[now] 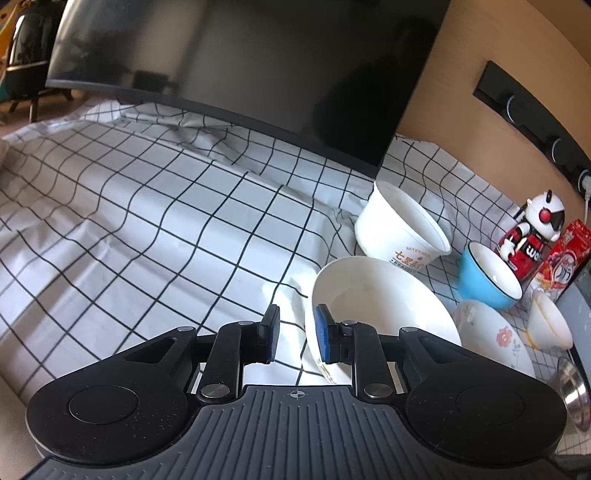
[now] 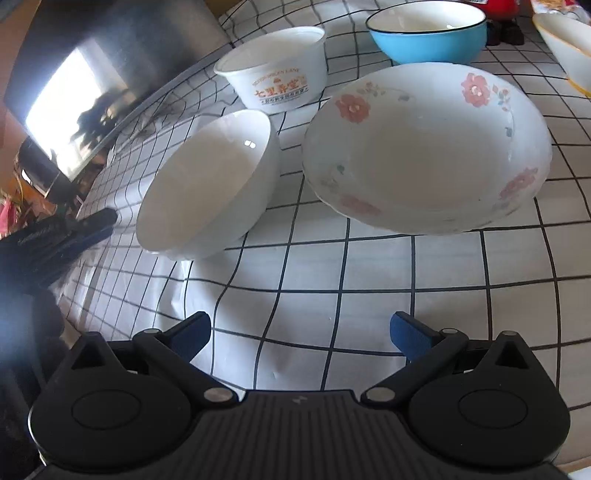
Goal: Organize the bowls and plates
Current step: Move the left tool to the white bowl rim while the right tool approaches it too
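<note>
1. Left tool (image 1: pixel 294 334): jaws narrow with a small gap, nothing pinched between them; its right pad sits at the near rim of the plain white bowl (image 1: pixel 380 314), contact unclear.
2. Right tool (image 2: pixel 300 338): jaws spread wide, empty, hanging over bare checked cloth (image 2: pixel 369 266) on the bench, short of the dishes.
3. The plain white bowl (image 2: pixel 210 184) is tilted, opening turned toward the left tool, just left of the flowered plate (image 2: pixel 424 147).
4. The flowered plate is shallow with pink blossoms on the rim and sits flat on the cloth ahead of the right tool.
5. Behind them stands a white tub with orange print (image 2: pixel 277 70), upright.
6. Farther right sits a blue bowl (image 2: pixel 428 33) with a dark rim, next to a small white cup with a gold edge (image 2: pixel 569 48).
7. Back edge: robot figurine (image 1: pixel 532 236), red carton (image 1: pixel 561 258), dark monitor (image 1: pixel 240 59), tan wall.
</note>
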The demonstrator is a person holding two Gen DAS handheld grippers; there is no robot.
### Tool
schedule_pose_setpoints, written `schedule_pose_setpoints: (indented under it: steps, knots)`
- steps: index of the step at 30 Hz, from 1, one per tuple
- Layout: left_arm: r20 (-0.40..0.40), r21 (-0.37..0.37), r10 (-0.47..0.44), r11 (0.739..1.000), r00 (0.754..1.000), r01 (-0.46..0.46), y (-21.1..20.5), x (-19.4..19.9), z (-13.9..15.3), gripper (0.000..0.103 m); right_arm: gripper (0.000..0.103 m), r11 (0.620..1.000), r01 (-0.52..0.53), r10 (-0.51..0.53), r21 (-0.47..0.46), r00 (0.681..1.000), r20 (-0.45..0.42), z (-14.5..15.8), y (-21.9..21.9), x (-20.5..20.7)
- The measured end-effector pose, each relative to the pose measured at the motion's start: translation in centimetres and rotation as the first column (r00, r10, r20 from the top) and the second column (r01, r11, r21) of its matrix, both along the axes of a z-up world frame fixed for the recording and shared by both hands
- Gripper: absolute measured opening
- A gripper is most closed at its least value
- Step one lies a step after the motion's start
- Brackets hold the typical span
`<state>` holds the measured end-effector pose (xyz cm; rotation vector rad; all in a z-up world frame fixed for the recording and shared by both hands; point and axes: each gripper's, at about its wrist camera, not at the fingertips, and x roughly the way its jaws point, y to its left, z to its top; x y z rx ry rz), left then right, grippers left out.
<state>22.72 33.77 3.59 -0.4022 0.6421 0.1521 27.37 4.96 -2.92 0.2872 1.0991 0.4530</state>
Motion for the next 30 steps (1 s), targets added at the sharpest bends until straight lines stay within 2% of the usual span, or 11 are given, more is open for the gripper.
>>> schedule_pose_setpoints:
  steps: [6,10,11,12,13,17,21,23,26,27,30]
  knots:
    - [-0.019,-0.029,0.049,0.998,0.999,-0.049,-0.5,0.3,-1.0,0.023,0.103,0.994,-0.091,0.09,-0.057,0.996,-0.014,0.1,0.8,0.5]
    - [-0.031,-0.056,0.09,0.994,0.995,-0.092,-1.0,0.5,-1.4,0.023,0.103,0.932,-0.314,0.317,-0.179,0.948,-0.013,0.1,2.8,1.0]
    - [-0.043,-0.072,0.105,0.992,0.994,-0.108,-1.1,0.5,-1.4,0.023,0.1,0.925,-0.34,0.342,-0.17,0.94,-0.019,0.2,2.7,1.3]
    - [-0.05,-0.088,0.116,0.989,0.992,-0.12,-1.1,0.6,-1.4,0.023,0.091,0.92,-0.363,0.364,-0.148,0.931,-0.019,0.4,2.5,1.7]
    - [-0.054,-0.095,0.123,0.987,0.991,-0.127,-1.2,0.5,-1.3,0.023,0.088,0.915,-0.385,0.385,-0.122,0.923,-0.017,0.6,2.3,2.1]
    - [-0.084,-0.079,0.148,0.985,0.985,-0.154,-1.9,0.8,-1.3,0.025,0.088,0.892,-0.451,0.452,-0.025,0.892,0.023,2.5,1.3,3.5]
    - [-0.126,-0.082,0.141,0.985,0.982,-0.152,-2.6,1.4,-1.5,0.025,0.088,0.872,-0.489,0.486,0.009,0.868,0.104,5.5,1.3,4.5]
    - [-0.139,-0.078,0.146,0.984,0.979,-0.158,-3.0,1.6,-1.6,0.025,0.088,0.871,-0.49,0.488,-0.037,0.856,0.168,6.8,1.6,5.4]
    - [-0.149,-0.124,0.146,0.979,0.978,-0.165,-3.3,2.0,-1.8,0.026,0.088,0.874,-0.46,0.485,-0.157,0.845,0.225,7.9,2.9,7.9]
    - [-0.153,-0.128,0.149,0.977,0.977,-0.17,-3.4,2.1,-1.8,0.03,0.084,0.878,-0.44,0.474,-0.186,0.851,0.226,8.1,3.4,8.8]
    - [-0.163,-0.118,0.163,0.976,0.973,-0.184,-3.6,2.6,-2.0,0.031,0.071,0.886,-0.424,0.457,-0.187,0.866,0.203,8.2,4.9,12.3]
